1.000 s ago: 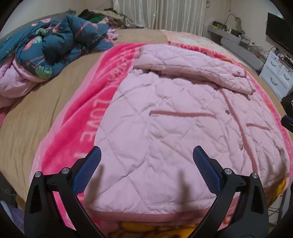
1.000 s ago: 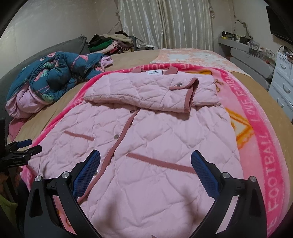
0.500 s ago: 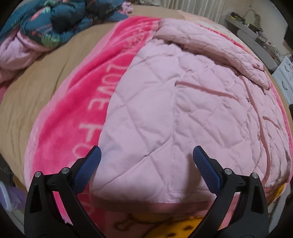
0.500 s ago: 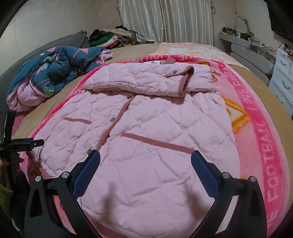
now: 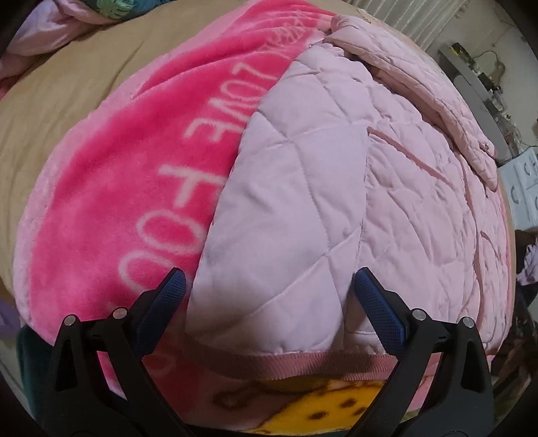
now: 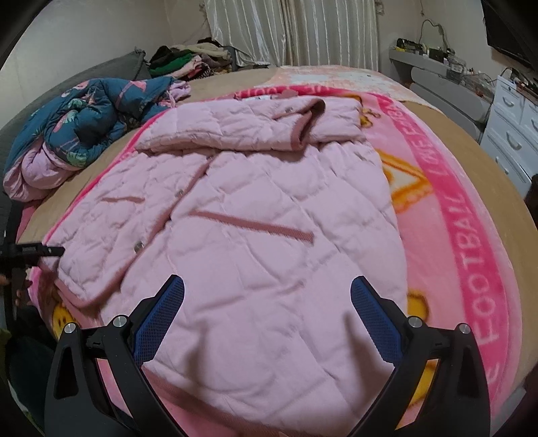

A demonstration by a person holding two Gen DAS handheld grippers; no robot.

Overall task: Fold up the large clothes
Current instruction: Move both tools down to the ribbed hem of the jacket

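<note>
Pink everywhere: quilted pale-pink padded coat (image 6: 269,218) spread flat across hot-pink fleece blanket with white lettering (image 6: 470,242), itself laid over tan bed cover (image 6: 497,174). Sleeves folded across the chest near the collar, dusty-rose trim along hem and pocket slits, metal snaps down the front. Yellow cartoon print peeking from the blanket at the near edge.

Left tongs (image 5: 267,302) spread wide, blue-padded tips straddling the coat's near-left corner, low over the hem, nothing gripped; touching the fabric or not, cannot tell. "LOVE" and part of "FOOTBALL" readable upside-down on the blanket just beside the coat's side edge.

Right tongs (image 6: 267,309) likewise wide apart, empty, hovering above the lower right half of the coat, shadows of both fingers cast on the quilting. Other black tool just visible at the far left edge, next to the hem corner.

Around the room: crumpled dark teal floral duvet with pink lining (image 6: 80,124) heaped at the bed's left side, pile of dark and green clothes (image 6: 188,60) behind, pale pleated curtains (image 6: 292,30) at the back wall, white chest of drawers (image 6: 511,127) and grey cluttered shelf (image 6: 433,64) to the right.
</note>
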